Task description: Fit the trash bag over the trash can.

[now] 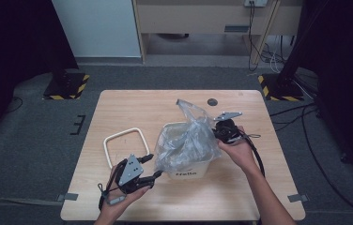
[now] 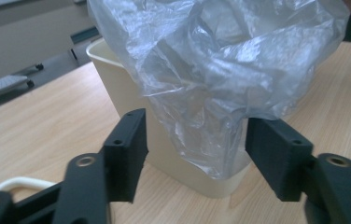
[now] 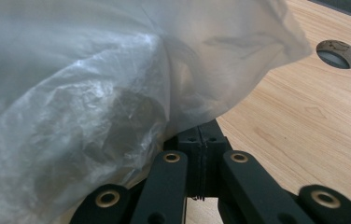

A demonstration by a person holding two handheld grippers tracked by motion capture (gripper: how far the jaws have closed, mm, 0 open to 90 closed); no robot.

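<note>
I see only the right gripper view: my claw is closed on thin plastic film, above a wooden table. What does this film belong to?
Observer: It is a clear bag that hangs over the rim of a cream bin with "Hello" on its front.
Operator: Where is the left claw now?
Observer: The left claw is open, beside the bin's front left corner, with no film between its jaws.
Operator: Is something else lying near the bin?
Observer: Yes, a cream rectangular ring lies flat on the table, to the left of the bin.
</note>
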